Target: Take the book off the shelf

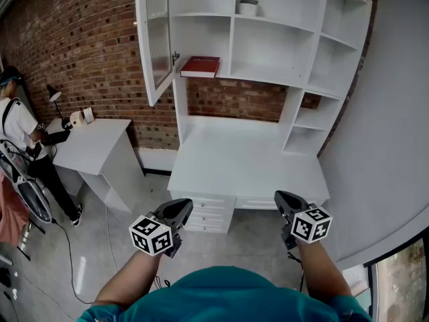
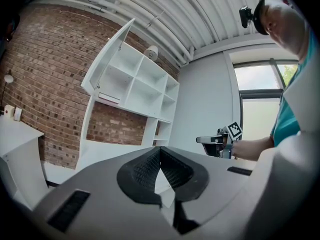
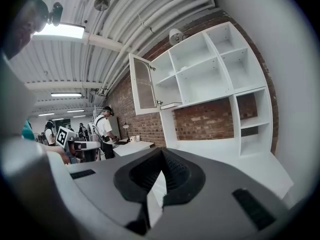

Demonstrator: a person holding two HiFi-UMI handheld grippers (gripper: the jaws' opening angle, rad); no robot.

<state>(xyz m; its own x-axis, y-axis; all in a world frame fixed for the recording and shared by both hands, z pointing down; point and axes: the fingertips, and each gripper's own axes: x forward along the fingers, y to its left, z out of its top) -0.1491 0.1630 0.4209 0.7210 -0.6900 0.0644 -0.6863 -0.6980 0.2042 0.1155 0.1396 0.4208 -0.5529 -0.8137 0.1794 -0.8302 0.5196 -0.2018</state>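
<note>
A red book (image 1: 200, 66) lies flat on a white shelf (image 1: 258, 72) above the white desk (image 1: 244, 163), just behind the open glass cabinet door (image 1: 153, 35). From below, the book (image 2: 108, 98) shows as a thin slab in the left gripper view, and as a pale edge (image 3: 171, 105) in the right gripper view. My left gripper (image 1: 179, 210) and right gripper (image 1: 284, 200) hang low in front of the desk, far from the book. Both are shut with nothing between their jaws.
A small grey-white pot (image 1: 248, 7) stands on a higher shelf. A second white desk (image 1: 94, 143) with a lamp (image 1: 53, 96) stands at the left by the brick wall, and a person (image 1: 20, 136) stands beside it. Drawers (image 1: 208, 212) sit under the main desk.
</note>
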